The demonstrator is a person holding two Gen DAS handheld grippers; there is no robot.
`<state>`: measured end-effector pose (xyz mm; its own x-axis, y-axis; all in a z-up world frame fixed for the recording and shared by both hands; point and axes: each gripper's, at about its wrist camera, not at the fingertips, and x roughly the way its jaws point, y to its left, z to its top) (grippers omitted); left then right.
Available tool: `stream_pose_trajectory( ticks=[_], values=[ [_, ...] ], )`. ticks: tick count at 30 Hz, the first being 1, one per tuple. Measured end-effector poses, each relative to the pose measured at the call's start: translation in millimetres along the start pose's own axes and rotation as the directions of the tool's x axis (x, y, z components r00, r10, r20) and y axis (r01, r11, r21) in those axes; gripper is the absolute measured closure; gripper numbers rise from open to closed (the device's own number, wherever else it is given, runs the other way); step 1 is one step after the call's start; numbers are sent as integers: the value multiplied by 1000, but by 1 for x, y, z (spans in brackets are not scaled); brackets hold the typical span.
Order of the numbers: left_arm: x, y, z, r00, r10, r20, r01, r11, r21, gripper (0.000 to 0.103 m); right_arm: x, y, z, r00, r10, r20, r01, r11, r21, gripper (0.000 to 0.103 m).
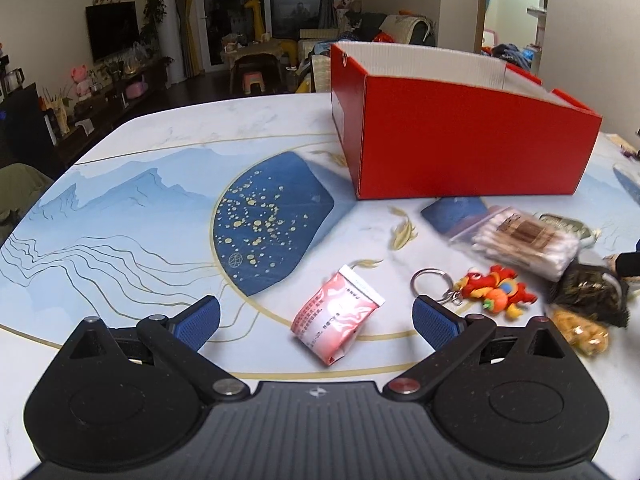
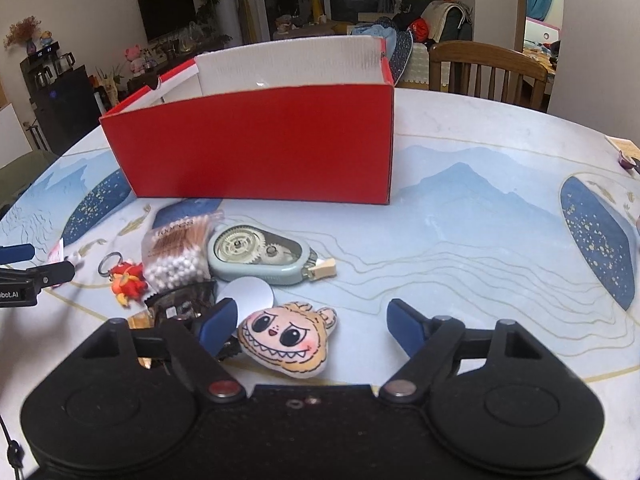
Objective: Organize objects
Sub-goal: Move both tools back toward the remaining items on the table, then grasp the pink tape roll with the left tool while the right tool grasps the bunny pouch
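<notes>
An open red box with a white inside stands on the patterned table. My left gripper is open, and a pink sachet lies on the table between its blue fingers, untouched. My right gripper is open around a plush monster face, which lies nearer its left finger. Beside them lie a bag of cotton swabs, a red keychain figure, a dark wrapped packet and a grey-green correction tape dispenser.
A white round disc and a small wooden clothespin lie by the dispenser. A yellow snack packet sits at the right. A wooden chair stands behind the table. The left gripper's finger shows at the left edge of the right wrist view.
</notes>
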<state>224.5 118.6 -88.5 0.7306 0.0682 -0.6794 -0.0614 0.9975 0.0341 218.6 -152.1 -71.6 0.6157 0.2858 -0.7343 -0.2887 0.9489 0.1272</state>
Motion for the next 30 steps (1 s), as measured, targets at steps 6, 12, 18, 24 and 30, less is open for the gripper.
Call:
stream_pose_trajectory(
  ticks=[6, 12, 18, 24, 30],
  values=[
    [6, -2, -1, 1000, -1, -1, 1, 1000, 28, 0, 4, -3, -2, 1000, 15, -12, -15, 1000, 9, 31],
    [8, 1, -1, 1000, -24, -6, 24, 1000, 4, 4, 6, -6, -2, 999, 35, -22, -34, 999, 20, 37],
    [7, 2, -2, 999, -38, -8, 38, 999, -16, 27, 5, -7, -4, 998, 55, -25, -55, 998, 27, 44],
    [2, -1, -2, 999, -45, -4, 45, 999, -6, 58, -2, -6, -7, 998, 58, -19, -58, 998, 16, 52],
    [-7, -8, -2, 999, -39, -1, 39, 999, 6, 65, -11, -7, -12, 999, 44, -8, -44, 999, 7, 55]
  ],
)
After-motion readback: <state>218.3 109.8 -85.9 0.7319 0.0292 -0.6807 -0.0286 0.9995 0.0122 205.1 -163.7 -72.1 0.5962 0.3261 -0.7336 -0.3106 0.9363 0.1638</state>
